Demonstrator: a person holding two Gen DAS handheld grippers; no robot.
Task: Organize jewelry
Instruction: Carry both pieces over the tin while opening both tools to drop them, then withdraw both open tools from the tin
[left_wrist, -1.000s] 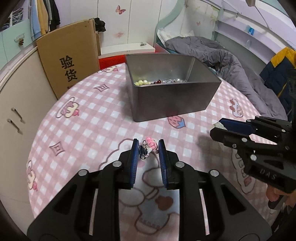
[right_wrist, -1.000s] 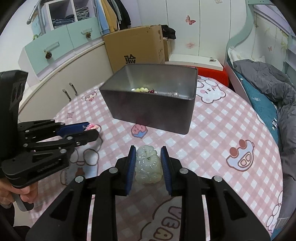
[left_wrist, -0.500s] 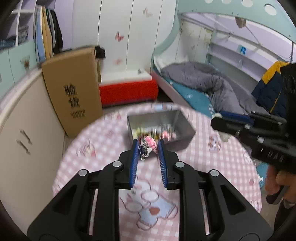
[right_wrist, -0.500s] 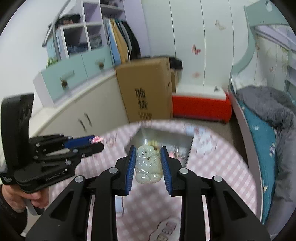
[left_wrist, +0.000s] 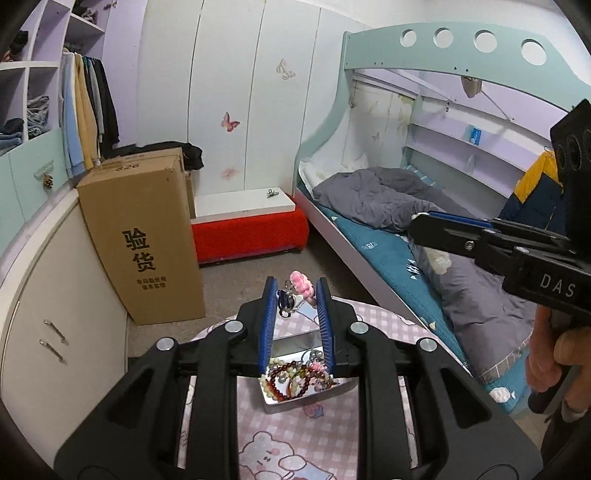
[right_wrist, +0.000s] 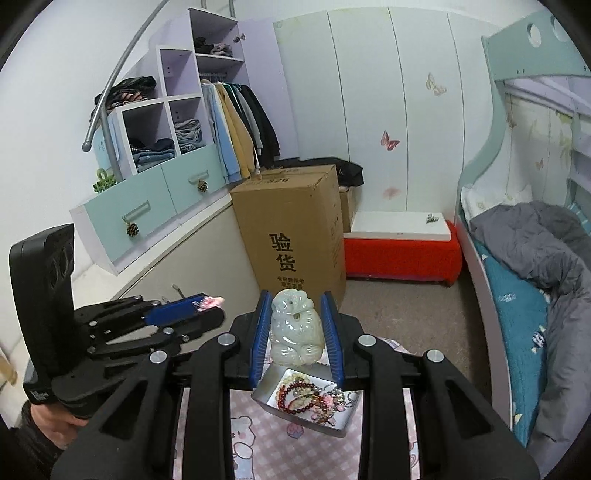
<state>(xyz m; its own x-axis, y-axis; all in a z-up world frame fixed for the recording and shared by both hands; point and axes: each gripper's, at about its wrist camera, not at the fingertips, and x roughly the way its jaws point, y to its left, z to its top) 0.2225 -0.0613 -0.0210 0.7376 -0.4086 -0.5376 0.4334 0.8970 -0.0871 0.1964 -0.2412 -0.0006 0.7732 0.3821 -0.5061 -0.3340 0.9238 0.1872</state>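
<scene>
**2 trinkets held above the jewelry tin**

A small pink charm (left_wrist: 301, 282) with a dark blue pendant and metal ring attached is pinched between the blue pads of the left gripper (left_wrist: 294, 306). The charm is seen near the pad tips, with its pink end sticking out beyond them. A pale green jade figurine (right_wrist: 295, 328) is clamped upright between the pads of the right gripper (right_wrist: 296, 325), both of its sides being touched by them.

Both grippers are held in the air above a table covered by a pink checked cloth (left_wrist: 295, 432) printed with cartoon bears. A metal tin (right_wrist: 266, 391) is seen on that cloth, below and beyond the pads in both views. It is filled with beaded bracelets (right_wrist: 295, 397) in dark red, cream and pink, together with some chain.

In the left wrist view the right gripper is seen at the right edge, gripped by a hand (left_wrist: 554, 360). A tall cardboard box (right_wrist: 295, 225), a red bench (right_wrist: 400, 254) and a bed with a grey duvet (left_wrist: 380, 201) are seen beyond the table.
</scene>
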